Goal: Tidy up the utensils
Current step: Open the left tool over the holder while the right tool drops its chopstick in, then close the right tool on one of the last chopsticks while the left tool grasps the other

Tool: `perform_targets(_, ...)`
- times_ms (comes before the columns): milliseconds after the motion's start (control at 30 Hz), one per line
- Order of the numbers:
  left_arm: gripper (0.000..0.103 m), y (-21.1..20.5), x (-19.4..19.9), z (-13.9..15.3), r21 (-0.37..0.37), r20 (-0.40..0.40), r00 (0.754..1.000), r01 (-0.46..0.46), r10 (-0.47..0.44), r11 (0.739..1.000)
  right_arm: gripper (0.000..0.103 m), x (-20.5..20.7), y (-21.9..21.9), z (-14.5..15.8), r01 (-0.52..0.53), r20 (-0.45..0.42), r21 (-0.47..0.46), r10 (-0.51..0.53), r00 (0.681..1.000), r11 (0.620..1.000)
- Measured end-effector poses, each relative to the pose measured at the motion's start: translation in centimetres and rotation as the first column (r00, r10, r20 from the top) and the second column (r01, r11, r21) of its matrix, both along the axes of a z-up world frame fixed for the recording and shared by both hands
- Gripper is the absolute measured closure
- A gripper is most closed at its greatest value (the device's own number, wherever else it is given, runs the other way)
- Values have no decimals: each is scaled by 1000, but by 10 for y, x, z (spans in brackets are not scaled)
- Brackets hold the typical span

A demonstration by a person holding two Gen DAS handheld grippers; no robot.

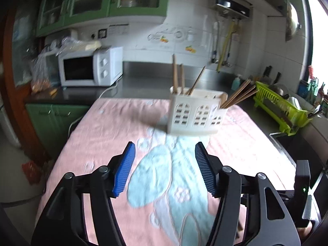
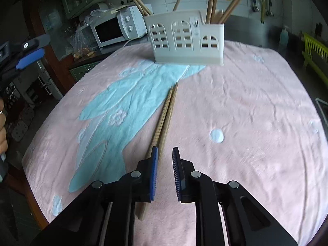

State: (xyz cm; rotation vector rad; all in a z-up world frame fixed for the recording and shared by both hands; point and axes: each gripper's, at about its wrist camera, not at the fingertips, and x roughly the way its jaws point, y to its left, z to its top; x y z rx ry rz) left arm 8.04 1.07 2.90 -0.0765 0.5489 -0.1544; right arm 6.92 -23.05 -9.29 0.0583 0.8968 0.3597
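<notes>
A white plastic utensil holder [image 1: 194,113] [image 2: 186,41] with arched cut-outs stands on the pink and blue cloth [image 2: 235,106]; several wooden chopsticks [image 1: 237,96] and wooden handles stick out of it. A pair of wooden chopsticks [image 2: 164,119] lies flat on the cloth, running from the holder toward my right gripper [image 2: 165,155]. The right gripper is open a little, just above and to the right of the pair's near end, holding nothing. My left gripper [image 1: 165,149] is wide open and empty, hovering over the cloth short of the holder. Its blue pad shows at the right wrist view's left edge [image 2: 30,58].
A white microwave [image 1: 90,67] stands on the counter at the back left. A lime-green dish rack [image 1: 283,110] and a blue soap bottle [image 1: 235,83] stand at the back right. Green cabinets hang above. The table edge falls away at left.
</notes>
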Motion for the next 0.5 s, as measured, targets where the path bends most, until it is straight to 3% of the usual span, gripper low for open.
perform_targets(500,39,21,-23,-39,-25,-64,997,-54,52,998,93,7,14,-17,43,-49,-8,-44,998,999)
